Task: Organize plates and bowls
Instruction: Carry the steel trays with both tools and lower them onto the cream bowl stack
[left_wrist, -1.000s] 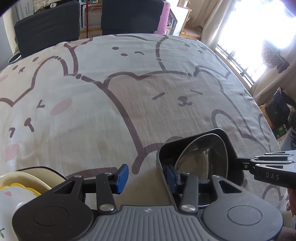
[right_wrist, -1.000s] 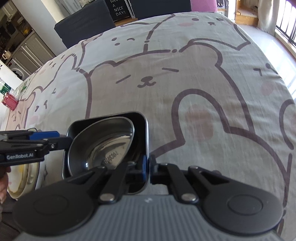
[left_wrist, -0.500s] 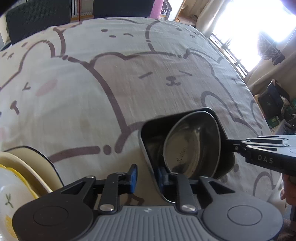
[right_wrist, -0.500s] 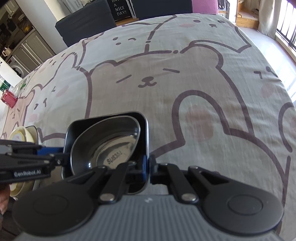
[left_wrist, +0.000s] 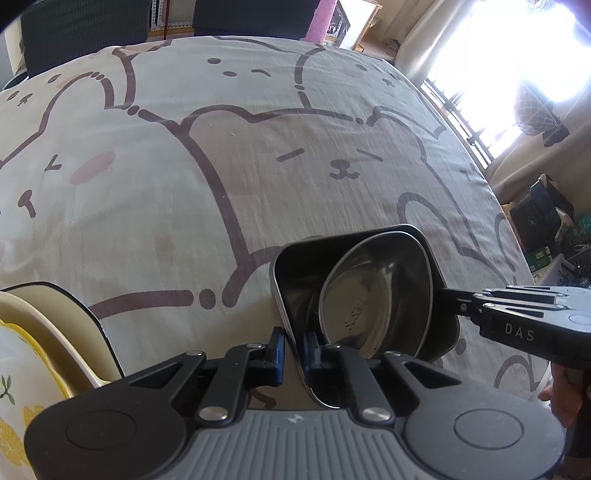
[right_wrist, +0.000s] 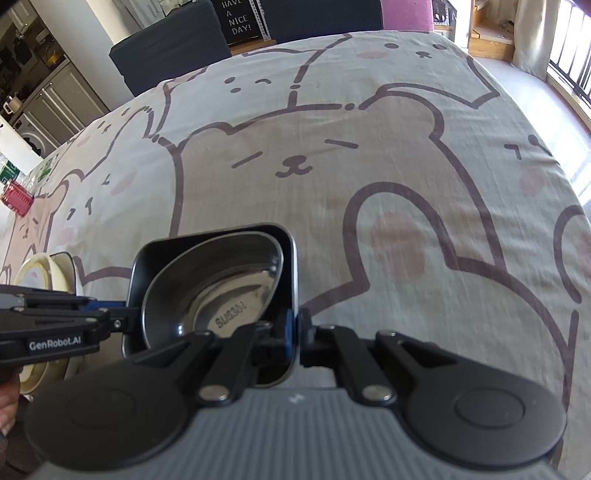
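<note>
A black square dish (left_wrist: 314, 266) (right_wrist: 173, 251) is held up, tilted, over the bear-print cloth. A steel bowl (left_wrist: 373, 295) (right_wrist: 229, 295) lies slanted inside it. My right gripper (right_wrist: 294, 332) is shut on the dish's right rim; in the left wrist view it (left_wrist: 448, 297) comes in from the right. My left gripper (left_wrist: 293, 349) is closing around the dish's left rim. The rim is between the blue pads, and a thin gap still shows at the outer pad (left_wrist: 277, 350). From the right wrist view the left gripper (right_wrist: 123, 314) reaches the dish's left wall.
A stack of cream and yellow-patterned plates (left_wrist: 44, 332) (right_wrist: 37, 273) on a dark-rimmed plate sits at the left near edge. The bear-print tablecloth (left_wrist: 258, 147) covers the table. Dark chairs (right_wrist: 170, 51) stand at the far side. A hand (left_wrist: 557, 398) holds the right gripper's handle.
My left gripper's jaws have narrowed from wide apart to almost closed around the dish's left rim. The right gripper and the dish have stayed in place.
</note>
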